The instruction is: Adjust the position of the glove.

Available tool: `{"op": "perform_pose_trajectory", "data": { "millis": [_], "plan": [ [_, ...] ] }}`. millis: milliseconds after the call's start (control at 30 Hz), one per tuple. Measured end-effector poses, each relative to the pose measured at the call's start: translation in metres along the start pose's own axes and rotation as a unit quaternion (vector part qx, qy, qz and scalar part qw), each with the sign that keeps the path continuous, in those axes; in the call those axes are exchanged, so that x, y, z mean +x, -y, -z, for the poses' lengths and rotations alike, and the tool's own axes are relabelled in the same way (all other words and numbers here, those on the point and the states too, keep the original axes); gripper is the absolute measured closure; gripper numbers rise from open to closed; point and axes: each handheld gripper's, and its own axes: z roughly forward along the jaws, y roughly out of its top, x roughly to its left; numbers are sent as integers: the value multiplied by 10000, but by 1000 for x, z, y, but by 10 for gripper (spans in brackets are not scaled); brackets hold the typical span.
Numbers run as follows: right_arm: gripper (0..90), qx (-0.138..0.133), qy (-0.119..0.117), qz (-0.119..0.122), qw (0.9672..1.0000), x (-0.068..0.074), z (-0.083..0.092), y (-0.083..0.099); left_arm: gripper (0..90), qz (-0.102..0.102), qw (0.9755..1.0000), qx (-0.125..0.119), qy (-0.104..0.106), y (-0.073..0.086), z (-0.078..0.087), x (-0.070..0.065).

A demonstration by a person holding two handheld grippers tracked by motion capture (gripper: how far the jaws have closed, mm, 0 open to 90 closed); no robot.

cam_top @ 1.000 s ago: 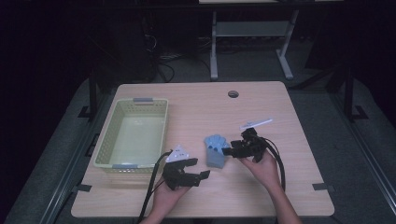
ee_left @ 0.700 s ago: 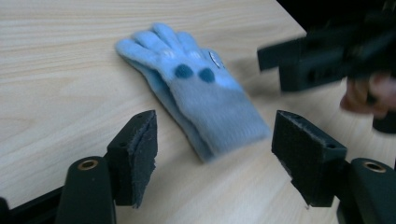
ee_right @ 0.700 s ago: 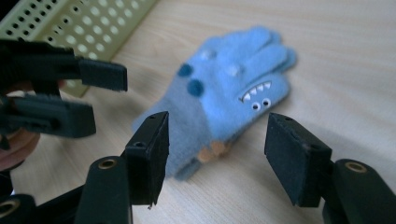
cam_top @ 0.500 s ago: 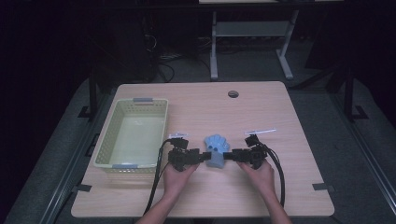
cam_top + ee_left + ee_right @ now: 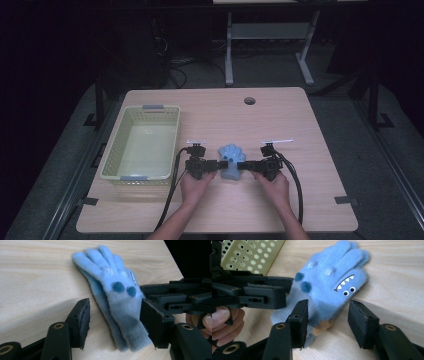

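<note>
The blue glove (image 5: 231, 167) lies flat on the desk (image 5: 310, 125), bracketed at its cuff by the left tongs (image 5: 113, 322) and right tongs (image 5: 328, 322), both just narrowed, not yet gripping. Only fuzz may be pinched, letting it slip free when lifted.

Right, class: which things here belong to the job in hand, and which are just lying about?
In the job:
- blue glove, cuff between both grippers' open jaws
- left gripper
- right gripper

Lying about:
- yellow basket, beside the work, untouched
- table
- metal stand behind
</note>
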Motion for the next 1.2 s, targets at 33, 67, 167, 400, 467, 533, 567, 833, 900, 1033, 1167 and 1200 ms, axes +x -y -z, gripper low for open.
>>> {"op": "perform_pose_trajectory", "data": {
  "millis": [33,67,167,400,467,533,567,833,900,1033,1167,1200],
  "plan": [
    [516,16,-13,-37,10000,1,0,0,440,5,10000,3,13,0,0,0],
    [521,8,-13,-31,10000,0,-1,0,457,11,10000,-2,19,1,-1,0],
    [549,-2,13,-59,10000,2,-2,1,489,79,9999,58,91,2,-4,1],
    [633,-38,94,35,9999,7,-7,4,604,197,9993,62,304,5,-8,4],
    [656,-38,147,89,9998,10,-8,5,641,193,9993,70,322,6,-9,4],
    [684,-54,159,106,9998,11,-10,5,669,248,9990,77,373,6,-10,4],
    [697,-55,152,109,9998,12,-11,6,682,266,9988,84,398,6,-11,5],
    [764,-53,106,94,9999,12,-14,7,753,357,9981,101,491,6,-14,6],
    [772,-98,59,77,9999,11,-13,8,764,352,9981,88,501,6,-14,6],
    [782,-120,16,48,9999,11,-12,8,774,313,9982,70,512,6,-12,5],
    [789,-134,10,85,9999,13,-11,8,776,287,9981,59,541,5,-10,4],
    [790,-150,12,108,9998,13,-11,8,777,285,9981,47,553,5,-10,3]
  ]
}}
